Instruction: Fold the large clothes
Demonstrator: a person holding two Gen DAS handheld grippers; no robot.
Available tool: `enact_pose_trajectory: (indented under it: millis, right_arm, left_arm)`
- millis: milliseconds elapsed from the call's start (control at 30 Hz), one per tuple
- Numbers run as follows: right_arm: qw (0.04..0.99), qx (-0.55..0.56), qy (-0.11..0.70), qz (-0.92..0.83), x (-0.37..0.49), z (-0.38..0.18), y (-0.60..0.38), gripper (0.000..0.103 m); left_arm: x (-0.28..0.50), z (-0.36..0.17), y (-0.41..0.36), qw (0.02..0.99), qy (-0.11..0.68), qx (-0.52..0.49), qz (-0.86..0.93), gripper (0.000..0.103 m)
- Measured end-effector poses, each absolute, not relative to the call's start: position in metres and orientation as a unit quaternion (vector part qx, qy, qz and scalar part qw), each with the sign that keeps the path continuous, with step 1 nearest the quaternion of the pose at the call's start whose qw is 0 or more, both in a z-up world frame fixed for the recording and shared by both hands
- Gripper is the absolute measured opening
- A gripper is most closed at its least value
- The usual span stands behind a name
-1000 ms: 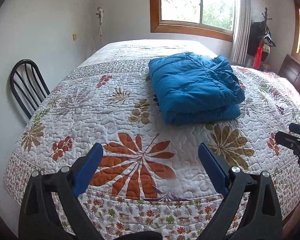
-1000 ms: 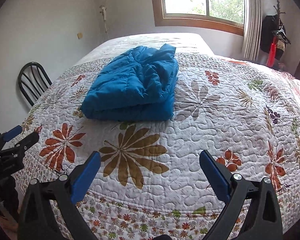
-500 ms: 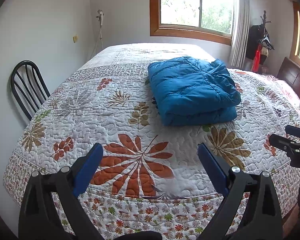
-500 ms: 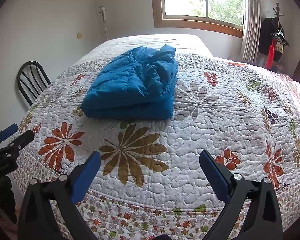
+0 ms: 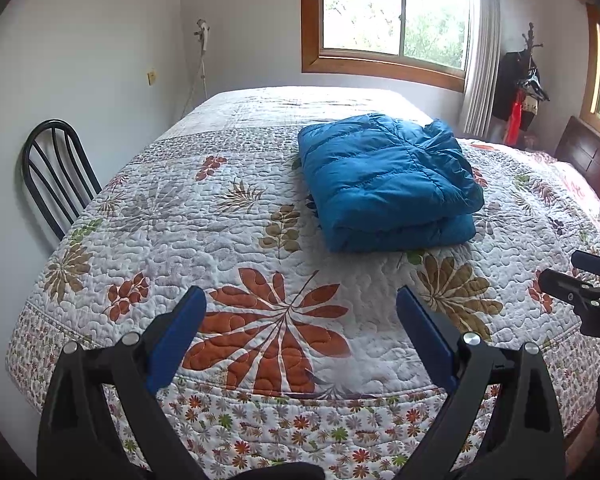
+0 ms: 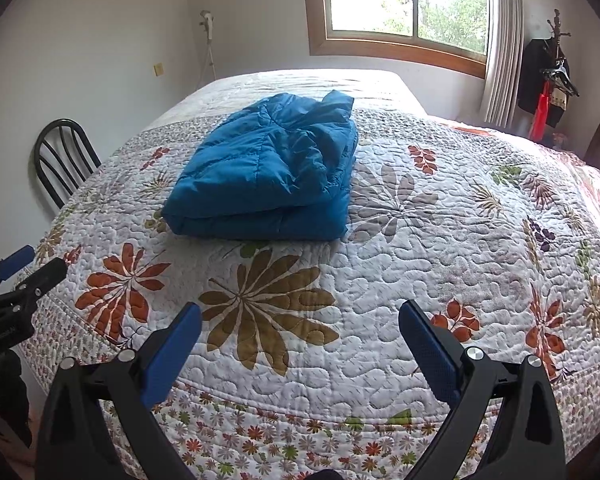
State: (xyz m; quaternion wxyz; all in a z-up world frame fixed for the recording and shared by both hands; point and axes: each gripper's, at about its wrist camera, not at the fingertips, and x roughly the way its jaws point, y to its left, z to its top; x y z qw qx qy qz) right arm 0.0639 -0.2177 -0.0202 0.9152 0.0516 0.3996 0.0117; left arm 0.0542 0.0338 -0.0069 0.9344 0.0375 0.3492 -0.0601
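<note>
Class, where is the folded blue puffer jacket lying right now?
The folded blue puffer jacket lies mid-bed on the floral quilted bedspread, beyond both open grippers, right of the black metal chair.

Bedroom, pale walls [image 5: 100,40] | wood-framed window [image 5: 392,12] bright with daylight, curtain [image 5: 478,80] beside it | bed [image 5: 240,216] under floral quilt | black chair [image 5: 56,176] against left wall | coat rack [image 6: 552,72] in corner

Both wrist views bedward from foot; shared jacket [image 5: 384,178]
</note>
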Motion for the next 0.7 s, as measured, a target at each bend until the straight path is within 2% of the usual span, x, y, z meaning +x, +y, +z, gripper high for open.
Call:
enact_pose_trajectory:
  millis: [700]
  right_arm:
    - [0.916, 0.049, 0.398, 0.012, 0.064, -0.0188, -0.2201, 0.099]
  left_arm:
    - [0.0523, -0.0062, 0.0327, 0.935, 0.348, 0.039, -0.062, 0.095]
